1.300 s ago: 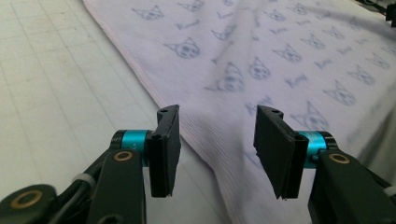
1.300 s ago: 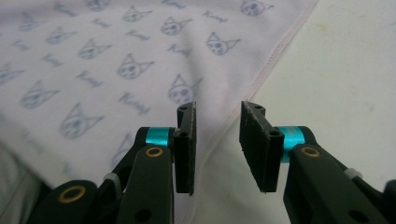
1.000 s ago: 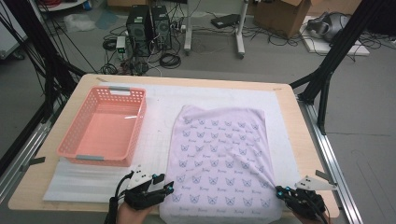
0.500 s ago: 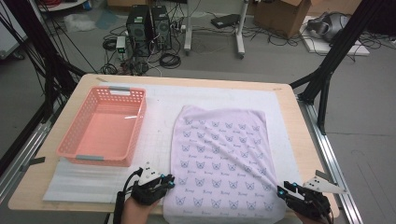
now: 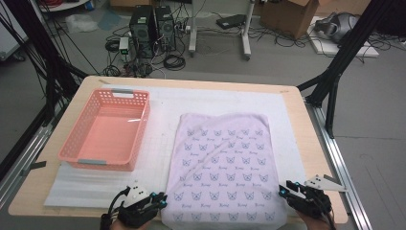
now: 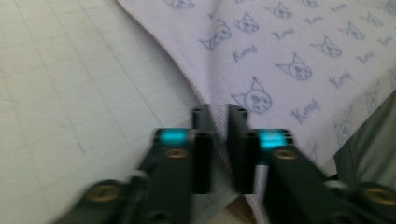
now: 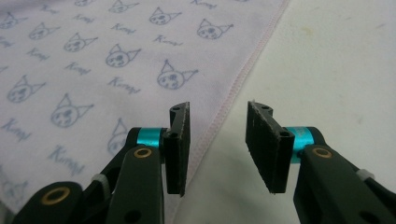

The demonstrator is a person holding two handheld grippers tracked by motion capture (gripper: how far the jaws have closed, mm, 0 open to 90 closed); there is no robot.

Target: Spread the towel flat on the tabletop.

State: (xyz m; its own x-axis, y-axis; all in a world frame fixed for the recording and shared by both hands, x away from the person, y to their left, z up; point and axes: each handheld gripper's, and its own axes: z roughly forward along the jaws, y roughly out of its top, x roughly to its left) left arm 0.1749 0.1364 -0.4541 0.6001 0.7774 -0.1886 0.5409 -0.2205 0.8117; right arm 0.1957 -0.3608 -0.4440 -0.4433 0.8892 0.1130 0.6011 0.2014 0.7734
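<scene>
At the near table edge, left gripper has just been opening, jaws slightly apart astride the towel's near left hem, right gripper parted and empty over its near right hem, towel spread flat on the white mat, pink basket farther left.

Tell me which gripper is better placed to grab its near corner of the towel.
Left. The left gripper already straddles the towel edge, fabric between its jaws. The right gripper is open, with the hem beside one jaw.
</scene>
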